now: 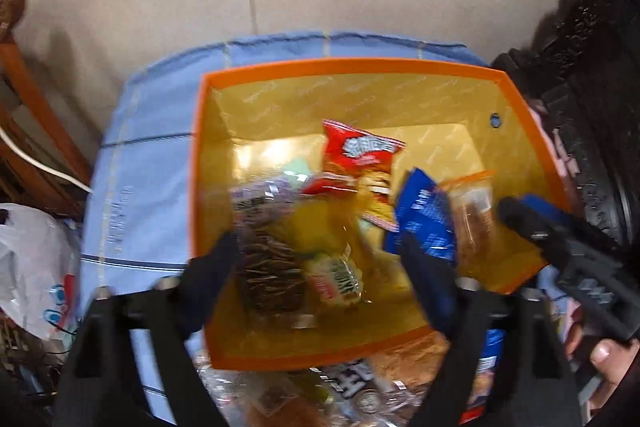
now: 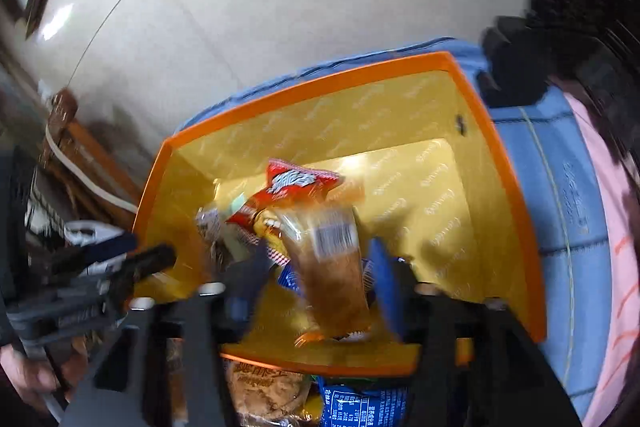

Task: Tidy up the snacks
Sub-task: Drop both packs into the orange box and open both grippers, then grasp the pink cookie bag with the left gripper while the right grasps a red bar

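You are working through the loading step: both grippers are poised over the orange box (image 1: 520,115), which is sitting on a blue checked cloth (image 1: 152,155), and snacks are going into it.

The left gripper (image 1: 320,259) is standing wide open with nothing pressed between its fingers (image 1: 212,267); a clear pack of dark seeds (image 1: 268,267) and a green-and-white packet (image 1: 336,275) are lying beneath the gap, inside the box. The right gripper (image 2: 316,287) is also standing wide open. A clear-wrapped brown pastry (image 2: 332,267) is blurred between its fingers (image 2: 384,279), which are not pressing on it; judged from the blur, it is dropping into the box.

The box is already holding a red chip bag (image 1: 360,151), a blue packet (image 1: 424,215) and a small orange-topped pouch (image 1: 476,203), all piled loosely toward the near wall. The far half of the gold floor is lying bare.

More packets (image 2: 264,391) are waiting on the cloth just outside the near rim. For the next move, you are likely needing to draw both grippers back and select one of these.
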Available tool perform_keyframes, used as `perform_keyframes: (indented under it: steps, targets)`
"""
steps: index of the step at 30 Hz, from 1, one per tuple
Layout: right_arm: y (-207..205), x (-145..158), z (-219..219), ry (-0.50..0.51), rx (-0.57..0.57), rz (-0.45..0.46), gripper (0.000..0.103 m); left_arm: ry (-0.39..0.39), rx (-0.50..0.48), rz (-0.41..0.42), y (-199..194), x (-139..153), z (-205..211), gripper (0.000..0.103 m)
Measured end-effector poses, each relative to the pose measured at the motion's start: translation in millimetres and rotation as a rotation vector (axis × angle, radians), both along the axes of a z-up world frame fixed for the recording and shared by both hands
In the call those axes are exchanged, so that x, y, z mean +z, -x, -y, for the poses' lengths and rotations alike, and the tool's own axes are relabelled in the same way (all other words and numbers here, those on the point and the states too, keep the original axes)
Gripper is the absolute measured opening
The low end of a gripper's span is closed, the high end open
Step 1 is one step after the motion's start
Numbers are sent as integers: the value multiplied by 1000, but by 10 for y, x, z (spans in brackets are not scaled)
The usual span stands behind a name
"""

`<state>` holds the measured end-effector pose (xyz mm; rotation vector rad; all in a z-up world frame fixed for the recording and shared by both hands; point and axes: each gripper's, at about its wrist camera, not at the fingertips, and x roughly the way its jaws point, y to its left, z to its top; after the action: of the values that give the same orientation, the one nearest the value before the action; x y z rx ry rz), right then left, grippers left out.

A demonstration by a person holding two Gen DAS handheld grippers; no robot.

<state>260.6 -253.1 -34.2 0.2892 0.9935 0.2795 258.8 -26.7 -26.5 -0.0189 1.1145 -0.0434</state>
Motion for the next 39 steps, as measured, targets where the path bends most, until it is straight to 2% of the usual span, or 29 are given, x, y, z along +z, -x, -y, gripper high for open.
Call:
perform_keyframes:
  steps: [1,6,9,10,13,17,21,23,25,30,36,37,38,39]
  targets:
    - [65,21,44,-6,-21,13,89,-16,2,28,55,30,-24,90]
    - [485,120,250,-38,-42,20,93,3,-41,55,426,168,-153,91]
    - [847,184,280,109,-12,26,94,-15,-74,66,777,164,-213,94]
    - [1024,216,289,166,-4,54,94,-25,-77,61,882,143,-214,94]
    - [1454,207,308,225,25,89,96,-31,-77,41,1228,23,-250,94]
    - [1835,64,367,169,23,31,97,-57,-136,-25,1681,-228,-233,94]
    - [2047,-101,347,94,28,-56,97,-105,-257,-49,2122,-445,-210,94]
    - [2139,-148,342,69,22,-81,97,-125,-282,-74,2231,-557,-214,94]
    - [2202,-199,348,42,11,-116,97,-145,-291,-119,2301,-725,-202,94]
    - [2317,-267,339,-6,-3,-175,97,-146,-364,-161,2399,-958,-72,94]
    - [2467,-289,382,15,-22,-193,98,-249,-396,-205,2374,-1282,107,94]
    - [2493,-287,390,32,-24,-188,98,-251,-401,-191,2399,-1293,105,86]
    - [2502,-288,402,51,-23,-185,99,-186,-419,-185,2427,-1269,84,59]
    - [2527,-293,387,93,-19,-174,99,-121,-418,-203,2434,-1251,82,53]
